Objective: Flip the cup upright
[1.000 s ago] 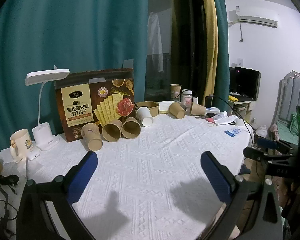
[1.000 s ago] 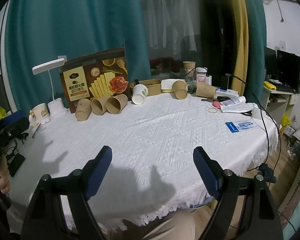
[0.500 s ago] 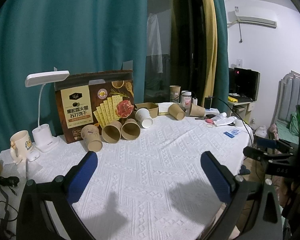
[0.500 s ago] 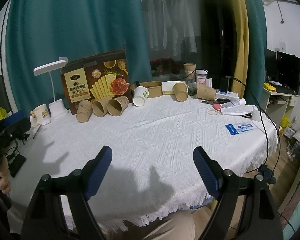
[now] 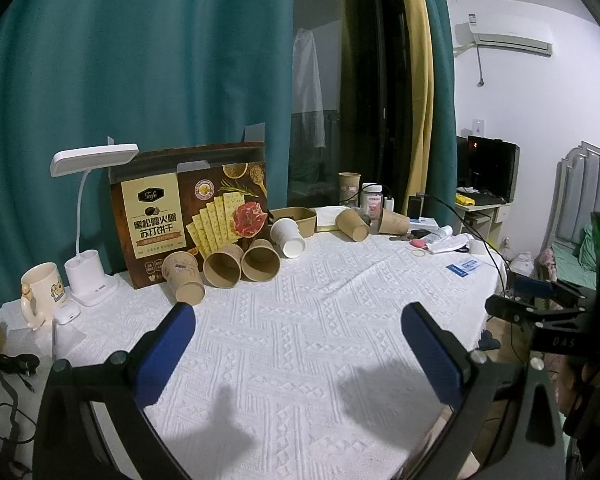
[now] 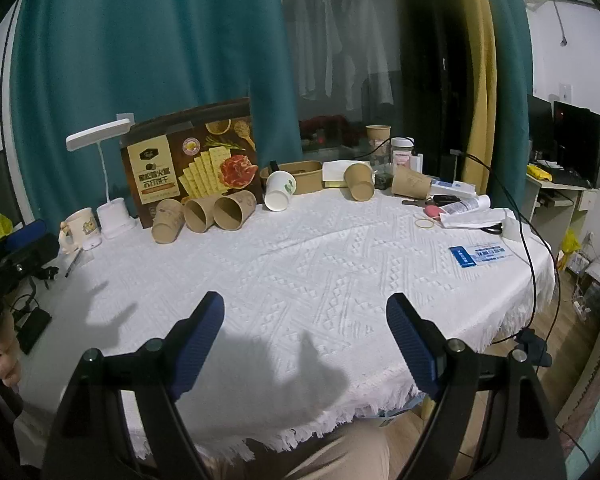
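Observation:
Several paper cups lie on their sides at the far side of the white tablecloth (image 5: 300, 340): three brown cups (image 5: 222, 266) in front of the cracker box, a white cup (image 5: 287, 237) and two more brown cups (image 5: 353, 224) further right. In the right wrist view the same brown cups (image 6: 198, 214) and white cup (image 6: 279, 191) show. My left gripper (image 5: 296, 332) is open and empty, well short of the cups. My right gripper (image 6: 304, 328) is open and empty near the table's front edge.
A cracker box (image 5: 192, 216) stands behind the cups. A white desk lamp (image 5: 88, 280) and a mug (image 5: 42, 292) are at the left. A brown bowl (image 5: 296, 218), an upright cup (image 5: 349, 188), a jar, cables and papers (image 6: 476, 256) lie at the right.
Both views have shifted slightly upward and back; the cups sit a little lower in frame. Both grippers stay open and nothing on the table has moved.

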